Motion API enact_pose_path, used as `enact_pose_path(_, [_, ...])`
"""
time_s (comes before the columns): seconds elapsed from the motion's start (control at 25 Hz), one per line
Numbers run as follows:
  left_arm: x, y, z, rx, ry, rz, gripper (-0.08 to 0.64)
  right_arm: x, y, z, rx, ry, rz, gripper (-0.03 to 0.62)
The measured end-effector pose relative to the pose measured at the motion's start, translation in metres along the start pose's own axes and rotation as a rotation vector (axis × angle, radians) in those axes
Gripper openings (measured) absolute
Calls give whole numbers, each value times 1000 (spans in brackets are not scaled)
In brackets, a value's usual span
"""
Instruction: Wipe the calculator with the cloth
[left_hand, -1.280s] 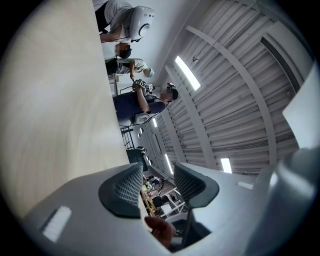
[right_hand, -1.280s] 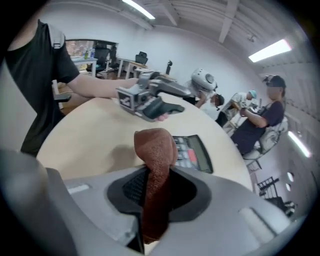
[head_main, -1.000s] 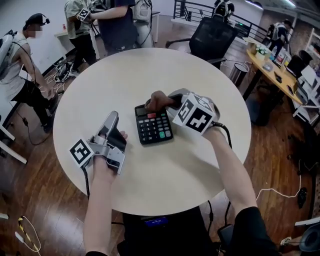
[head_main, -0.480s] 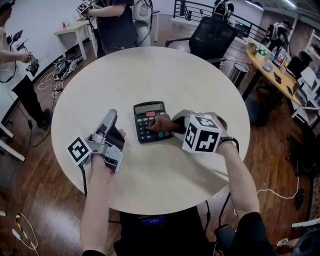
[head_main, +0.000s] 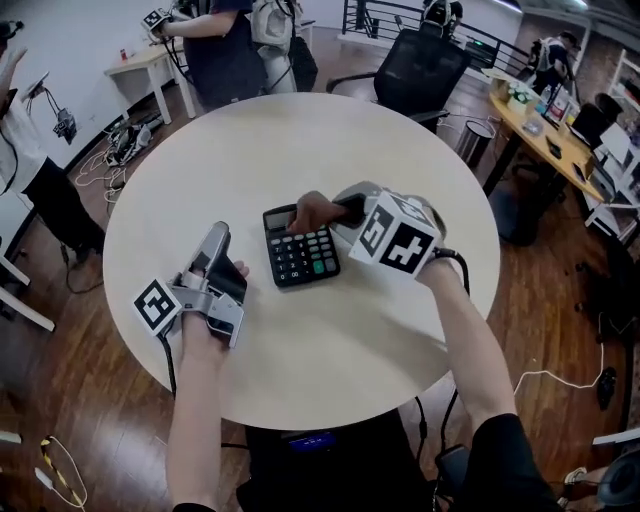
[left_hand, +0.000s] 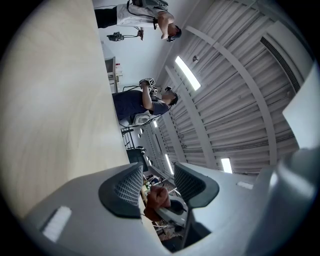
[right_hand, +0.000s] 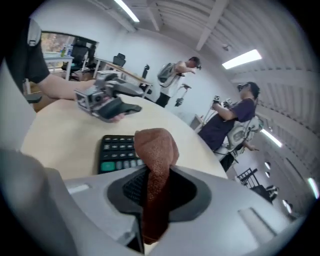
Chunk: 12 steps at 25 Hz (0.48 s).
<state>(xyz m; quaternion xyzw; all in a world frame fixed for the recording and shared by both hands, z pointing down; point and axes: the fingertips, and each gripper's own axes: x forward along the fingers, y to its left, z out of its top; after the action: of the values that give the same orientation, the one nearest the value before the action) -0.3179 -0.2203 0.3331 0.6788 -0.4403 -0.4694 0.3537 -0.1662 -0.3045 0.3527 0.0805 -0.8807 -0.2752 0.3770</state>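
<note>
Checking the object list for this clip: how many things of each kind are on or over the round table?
calculator: 1
brown cloth: 1
grippers: 2 (left gripper, right gripper)
Total: 4

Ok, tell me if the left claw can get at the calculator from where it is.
Probably yes: the left claw is open and empty, with only bare table between it and the calculator. The cloth in the right claw covers only its top edge.

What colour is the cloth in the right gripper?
Reddish brown. The cloth shows best in the right gripper view.
</note>
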Motion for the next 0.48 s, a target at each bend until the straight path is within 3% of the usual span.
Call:
enact_pose_path(0.12, [-1,0,0,-1,-3,-1,184,26,-17,1,22,14,-25,84])
enact_pose_path(0.28, [-2,0,-2,0,0,5,183,35,6,-11,5,63,81,84])
enact_pose_path(0.48, [1,-2,-3,24,30,9,184,3,55,-18,-39,88,188,84])
